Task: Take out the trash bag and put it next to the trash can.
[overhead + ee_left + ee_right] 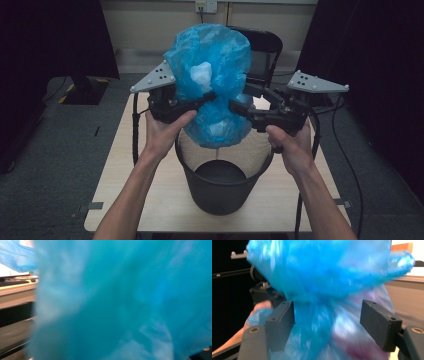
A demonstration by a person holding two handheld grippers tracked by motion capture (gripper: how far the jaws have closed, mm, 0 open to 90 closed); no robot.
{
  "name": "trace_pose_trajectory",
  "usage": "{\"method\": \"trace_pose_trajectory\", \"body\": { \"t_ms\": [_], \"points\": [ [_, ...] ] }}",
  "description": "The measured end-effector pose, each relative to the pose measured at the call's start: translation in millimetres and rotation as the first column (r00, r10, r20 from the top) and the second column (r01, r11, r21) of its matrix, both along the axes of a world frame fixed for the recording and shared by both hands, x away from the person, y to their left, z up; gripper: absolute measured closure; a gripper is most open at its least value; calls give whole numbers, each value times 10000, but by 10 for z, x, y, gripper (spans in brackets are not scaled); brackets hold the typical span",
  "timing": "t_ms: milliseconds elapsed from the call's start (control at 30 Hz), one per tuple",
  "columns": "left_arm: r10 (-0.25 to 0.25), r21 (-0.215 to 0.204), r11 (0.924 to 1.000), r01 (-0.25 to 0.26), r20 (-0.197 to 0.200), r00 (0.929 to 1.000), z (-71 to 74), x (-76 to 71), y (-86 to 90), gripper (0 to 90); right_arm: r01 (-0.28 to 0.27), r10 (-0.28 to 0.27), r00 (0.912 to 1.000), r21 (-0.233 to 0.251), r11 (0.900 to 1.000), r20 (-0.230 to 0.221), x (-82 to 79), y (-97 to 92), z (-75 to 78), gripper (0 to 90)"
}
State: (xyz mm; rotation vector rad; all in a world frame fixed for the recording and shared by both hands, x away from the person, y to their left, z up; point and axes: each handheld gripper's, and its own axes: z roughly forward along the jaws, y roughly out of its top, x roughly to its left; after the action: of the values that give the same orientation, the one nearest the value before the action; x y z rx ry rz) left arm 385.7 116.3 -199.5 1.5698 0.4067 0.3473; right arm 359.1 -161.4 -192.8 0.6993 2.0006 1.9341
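One blue plastic bag [212,75], thin, crinkled and translucent, hangs in the air above the middle of the table, pinched at a narrow waist so that it bulges into a ruffled upper part and a rounded lower part with something pale showing through the film. Its lower bulge hangs just over the far rim of one black round bin [223,180], a smooth tapered bucket standing near the near edge of the table; the bin's mouth lies open on the near side. The left gripper [207,98] comes in from the left at the waist of the bag, jaws drawn in on the gathered film; in the left gripper view the blue plastic [120,300] lies right against the lens. The right gripper [235,106] reaches the same waist from the right, and in the right gripper view its two black, blocky jaws stand wide apart with the twisted neck of the bag [319,312] between them, the left pad touching the film and the right pad clear of it. The pale wooden table [125,165] has bare strips left and right of the bin. One dark chair [262,50] stands beyond the far edge.
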Motion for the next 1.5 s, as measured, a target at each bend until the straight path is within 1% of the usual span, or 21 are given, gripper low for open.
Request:
{"method": "trace_pose_trajectory", "body": {
  "t_ms": [133,200,300,333,367,400,533,567,600,667,700,733,800,833,867,967,1033,1100,1267,1367,1500],
  "points": [
    [48,-22,10000,-48,-24,10000,63,11,40,782,17,-17,10000,72,10000,98,-33,-34,-61,271],
    [35,-140,9999,-35,19,10000,92,1,62,781,57,-60,9998,131,9999,181,-64,-57,-81,272],
    [49,-362,9993,-48,44,10000,137,-15,111,781,160,-160,9995,24,9999,260,-96,-72,-107,278],
    [-41,-467,9989,41,-8,10000,149,-15,123,781,196,-196,9994,28,9998,295,-104,-76,-115,284],
    [-154,-693,9975,149,-70,9999,160,-11,143,780,258,-256,9992,-63,9996,303,-104,-71,-121,301],
    [-216,-873,9960,205,-121,9997,172,-8,163,779,249,-243,9993,-171,9995,296,-97,-57,-131,354],
    [-309,-1074,9938,289,-164,9994,174,19,207,778,184,-168,9994,-508,9985,313,-53,62,-169,423],
    [-282,-1117,9934,256,-224,9994,170,24,218,777,264,-243,9990,-600,9978,363,-39,93,-178,428],
    [-199,-1054,9943,182,-155,9997,164,33,237,777,303,-279,9990,-695,9971,362,-17,121,-189,429],
    [22,-883,9961,-37,-177,9998,144,42,272,780,264,-250,9995,-768,9967,182,26,149,-209,420],
    [110,-830,9965,-118,-104,9999,129,52,308,781,273,-262,9995,-809,9963,146,36,147,-215,406],
    [182,-851,9962,-195,-168,9997,110,62,339,781,276,-268,9996,-800,9964,110,37,134,-222,406],
    [433,-813,9957,-446,-174,9989,81,76,407,781,285,-281,9996,-739,9969,69,28,84,-235,448],
    [389,-918,9949,-411,-253,9989,67,87,445,781,327,-323,9994,-716,9969,78,23,53,-243,457],
    [382,-1059,9935,-416,-348,9987,58,91,478,781,385,-381,9992,-753,9964,72,22,22,-253,469],
    [727,-964,9925,-754,-314,9969,63,108,579,781,652,-647,9979,-975,9931,87,19,-72,-298,509],
    [954,-943,9907,-980,-325,9949,69,121,651,781,878,-869,9961,-1039,9907,135,20,-148,-336,524],
    [1256,-934,9873,-1287,-380,9914,61,136,725,780,1202,-1190,9927,-937,9883,186,22,-227,-383,519],
    [1750,-897,9798,-1788,-493,9833,21,188,878,780,1563,-1560,9877,-956,9831,102,60,-380,-522,546],
    [2341,-794,9678,-2387,-628,9702,-1,223,944,781,1833,-1857,9825,-1020,9778,-151,86,-458,-607,581],
    [2606,-634,9622,-2649,-695,9630,-55,267,1008,781,2169,-2209,9748,-982,9712,-318,94,-561,-679,591]
  ]
}}
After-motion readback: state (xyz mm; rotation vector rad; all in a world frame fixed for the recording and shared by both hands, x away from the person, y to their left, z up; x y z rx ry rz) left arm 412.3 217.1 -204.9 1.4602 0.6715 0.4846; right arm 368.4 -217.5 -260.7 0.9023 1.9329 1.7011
